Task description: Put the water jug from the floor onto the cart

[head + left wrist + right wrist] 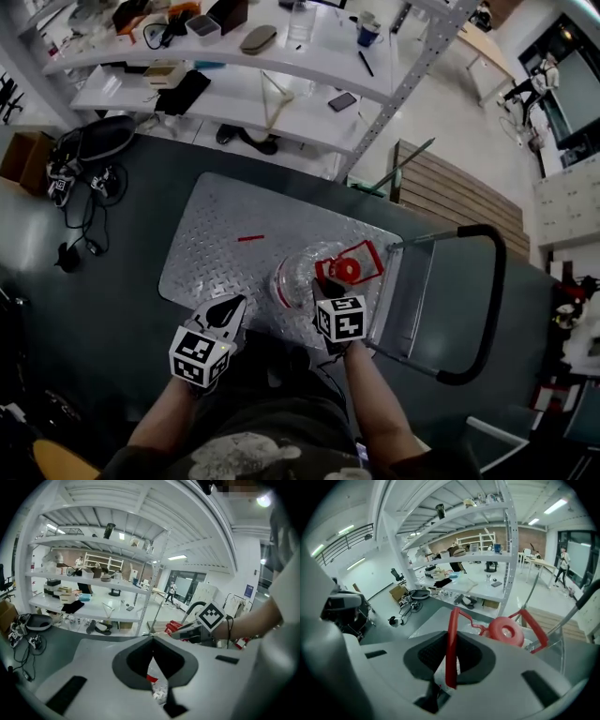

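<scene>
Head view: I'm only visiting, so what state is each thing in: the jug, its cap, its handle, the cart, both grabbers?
water jug: upright, held over the cart deck; whether it rests there, cannot tell.
cap: on.
jug handle: swung up.
cart: push handle raised.
right gripper: shut on the jug handle.
left gripper: jaws together, empty, beside the jug.

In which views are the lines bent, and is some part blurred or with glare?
Head view: sharp, shelf post only leans. Left gripper view: strong fisheye, dark corners, lamp glare top right. Right gripper view: same fisheye; the near red handle looks soft.
</scene>
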A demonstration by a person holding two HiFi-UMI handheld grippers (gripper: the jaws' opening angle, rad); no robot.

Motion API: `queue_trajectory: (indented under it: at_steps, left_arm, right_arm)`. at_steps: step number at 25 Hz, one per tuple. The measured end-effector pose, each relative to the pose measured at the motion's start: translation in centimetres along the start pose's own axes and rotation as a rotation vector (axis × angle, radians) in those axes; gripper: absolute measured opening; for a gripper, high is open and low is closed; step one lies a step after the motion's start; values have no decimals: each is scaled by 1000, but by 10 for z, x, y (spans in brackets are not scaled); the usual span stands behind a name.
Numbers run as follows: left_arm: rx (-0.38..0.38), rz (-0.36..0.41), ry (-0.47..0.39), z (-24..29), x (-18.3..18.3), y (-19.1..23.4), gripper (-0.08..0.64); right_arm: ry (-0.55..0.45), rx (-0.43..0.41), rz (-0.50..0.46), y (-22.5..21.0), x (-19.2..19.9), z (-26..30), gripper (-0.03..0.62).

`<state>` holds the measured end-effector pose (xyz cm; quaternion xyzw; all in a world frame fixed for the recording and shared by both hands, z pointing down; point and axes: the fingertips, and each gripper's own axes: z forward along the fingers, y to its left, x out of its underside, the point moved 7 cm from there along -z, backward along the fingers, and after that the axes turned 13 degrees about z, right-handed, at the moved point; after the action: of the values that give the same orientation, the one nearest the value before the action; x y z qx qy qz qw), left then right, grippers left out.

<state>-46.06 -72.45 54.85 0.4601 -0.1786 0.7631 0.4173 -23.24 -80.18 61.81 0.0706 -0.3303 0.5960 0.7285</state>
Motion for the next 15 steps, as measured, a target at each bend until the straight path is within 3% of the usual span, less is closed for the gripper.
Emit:
queue_trajectory:
  at_steps: [6,15]
  left_arm:
    - [15,-14,9,2,1,32,6]
    - [20,-48,12,-5,11,45,6]
  right_arm:
    - [38,-20,-75,39,-5,29,32]
    - [208,-96,-373,98,18,59,31]
